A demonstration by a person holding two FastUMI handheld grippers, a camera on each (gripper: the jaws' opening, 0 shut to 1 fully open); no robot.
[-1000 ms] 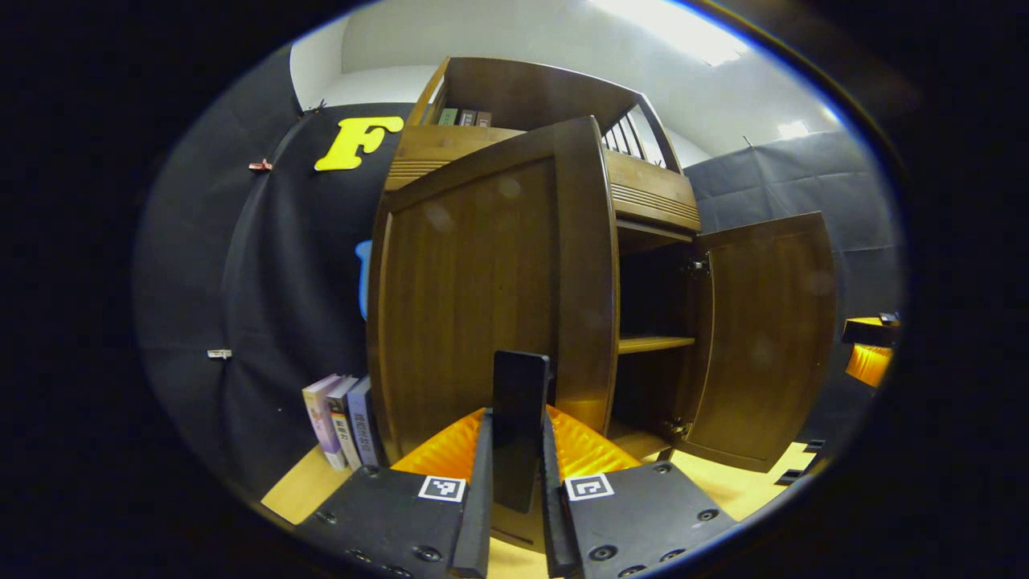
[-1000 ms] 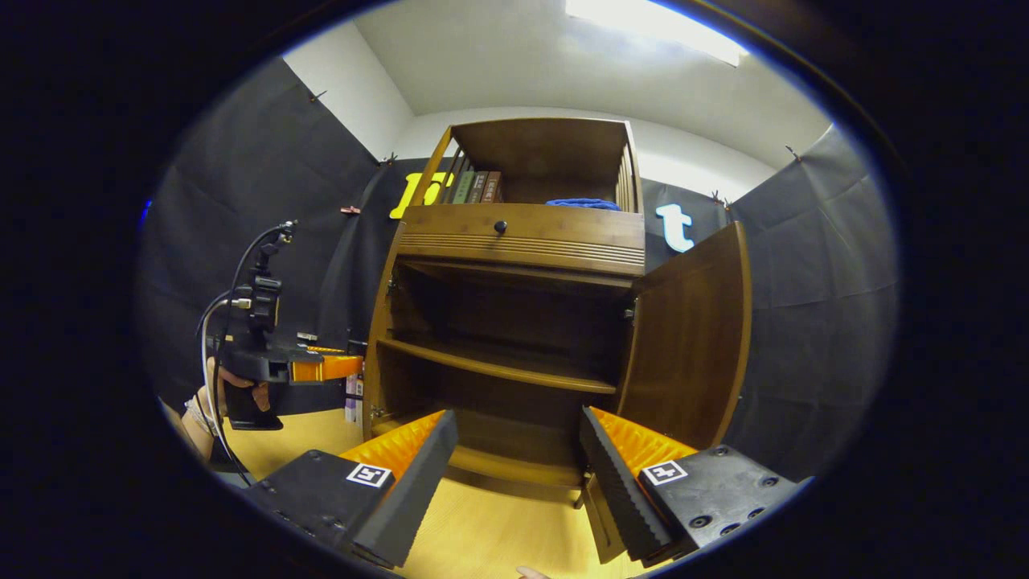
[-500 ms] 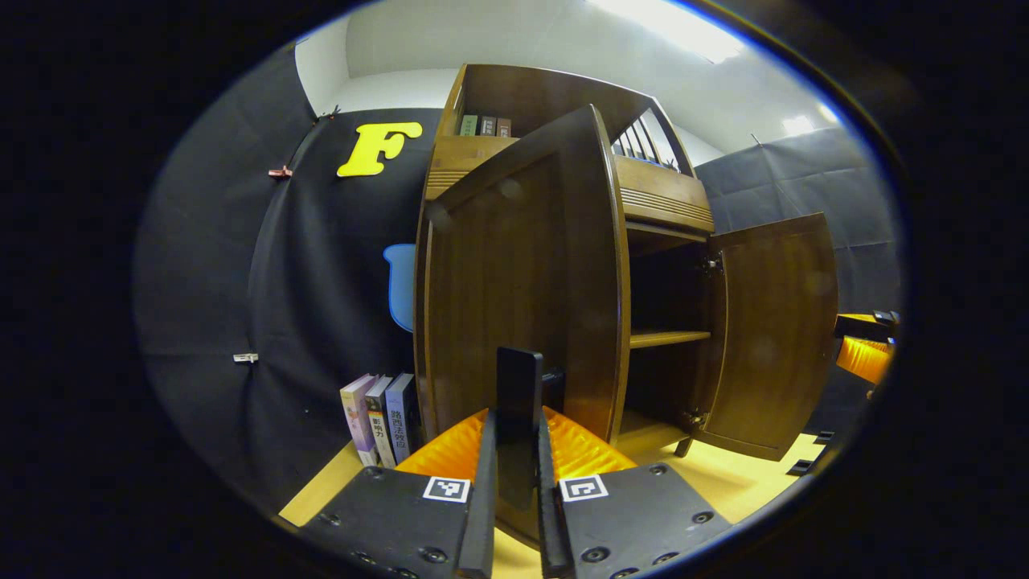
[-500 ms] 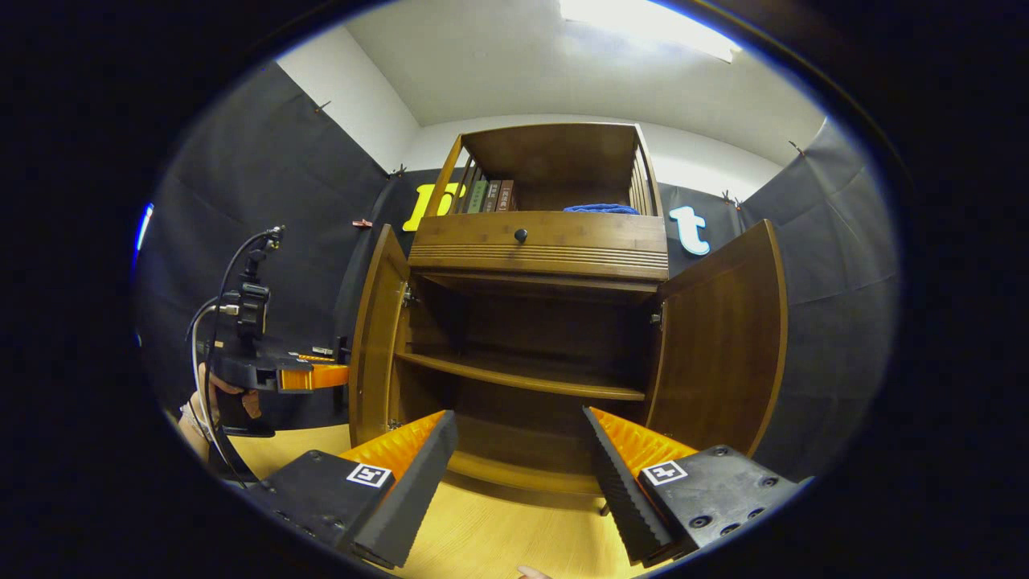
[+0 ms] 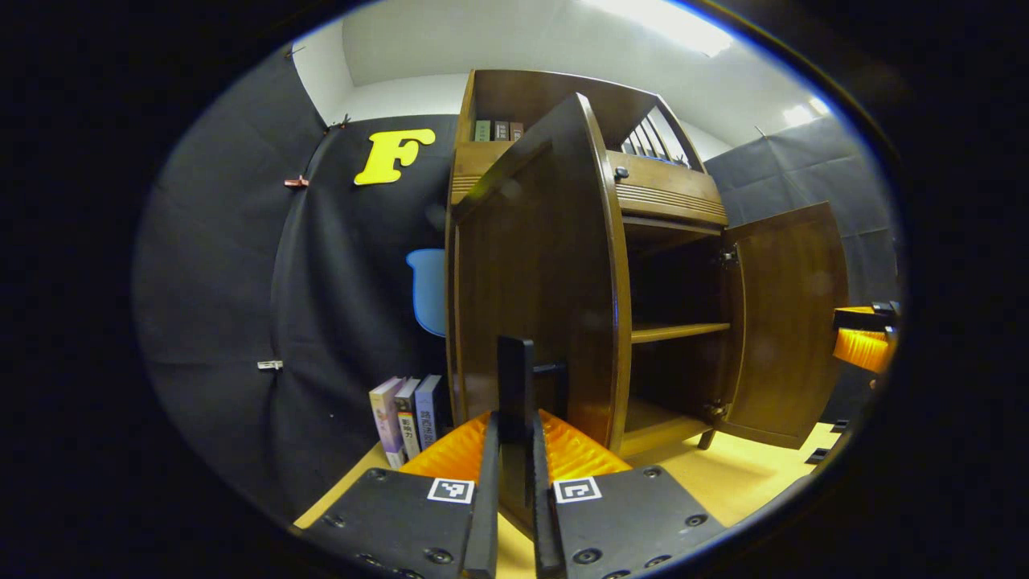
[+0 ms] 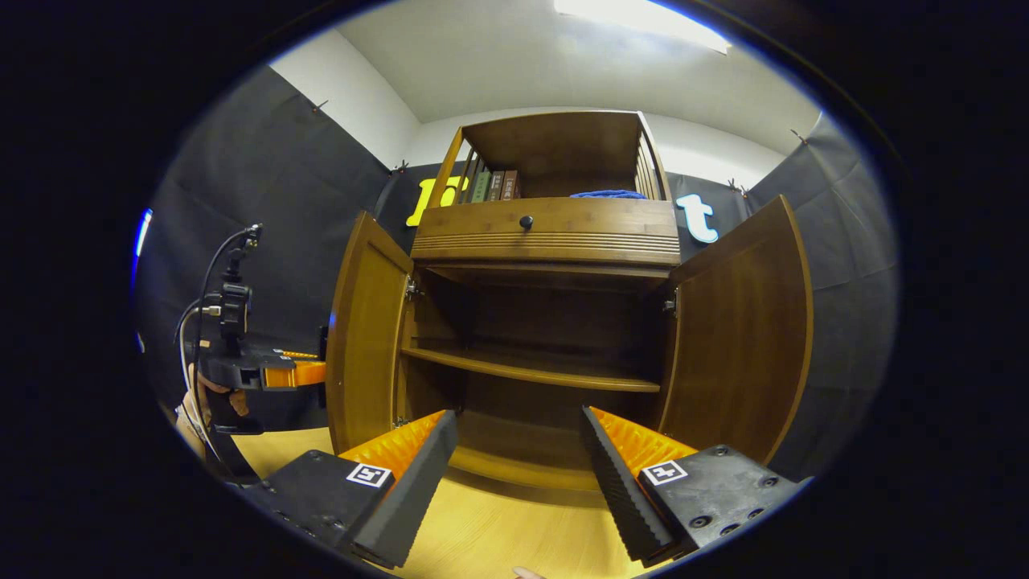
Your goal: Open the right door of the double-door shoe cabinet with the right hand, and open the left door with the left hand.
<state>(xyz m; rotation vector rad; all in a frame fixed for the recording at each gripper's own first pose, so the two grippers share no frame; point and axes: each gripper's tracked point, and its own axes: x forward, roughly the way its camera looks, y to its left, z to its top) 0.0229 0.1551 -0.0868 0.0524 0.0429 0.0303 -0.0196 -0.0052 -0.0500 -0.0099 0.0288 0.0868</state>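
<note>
The wooden shoe cabinet [image 6: 547, 233] stands with both doors swung outward. In the left gripper view the left door [image 5: 539, 273] is seen nearly edge-on, and my left gripper [image 5: 514, 438] is shut on its dark vertical handle [image 5: 515, 374]. The right door [image 5: 792, 322] hangs wide to the right. In the right gripper view my right gripper [image 6: 518, 438] is open and holds nothing, facing the bare inner shelf [image 6: 530, 371] between the left door [image 6: 366, 330] and right door [image 6: 744, 330]. The left gripper [image 6: 301, 374] and the hand [image 6: 213, 394] holding it show beside the left door.
A drawer with a round knob [image 6: 526, 221] sits above the doors. Books [image 6: 490, 185] and a blue cloth [image 6: 611, 194] lie in the top compartment. Several books [image 5: 406, 414] stand on the wooden floor [image 6: 498, 531] left of the cabinet, against the black cloth wall.
The left door has swung farther outward with my left gripper shut on its handle. My right gripper has stayed open in front of the cabinet, shifting only a little.
</note>
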